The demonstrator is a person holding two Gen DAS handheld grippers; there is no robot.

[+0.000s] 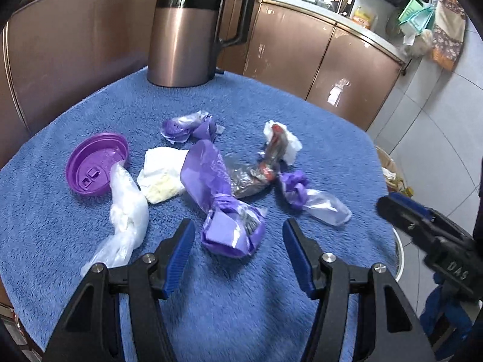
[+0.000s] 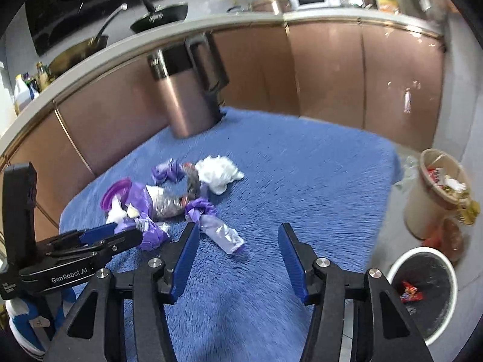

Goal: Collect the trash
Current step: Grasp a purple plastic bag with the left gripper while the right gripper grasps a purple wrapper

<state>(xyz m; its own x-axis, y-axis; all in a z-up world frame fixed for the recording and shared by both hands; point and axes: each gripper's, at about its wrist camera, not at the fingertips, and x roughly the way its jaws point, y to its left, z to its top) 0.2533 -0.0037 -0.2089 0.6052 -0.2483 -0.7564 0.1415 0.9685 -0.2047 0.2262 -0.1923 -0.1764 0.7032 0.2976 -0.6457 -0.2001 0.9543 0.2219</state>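
A heap of trash lies on the blue fleece cloth: a purple lid, a clear plastic bag, a white tissue, a silver foil wrapper and several purple wrappers. My left gripper is open, its fingertips on either side of the nearest purple wrapper, with the pads apart from it. My right gripper is also open, low over the cloth. A small purple and clear wrapper lies just ahead of its left finger. In the left wrist view the right gripper enters from the right.
A copper kettle stands at the cloth's far edge, with copper cabinet doors behind it. On the floor to the right stand a white bin holding a red wrapper and a beige bin full of rubbish.
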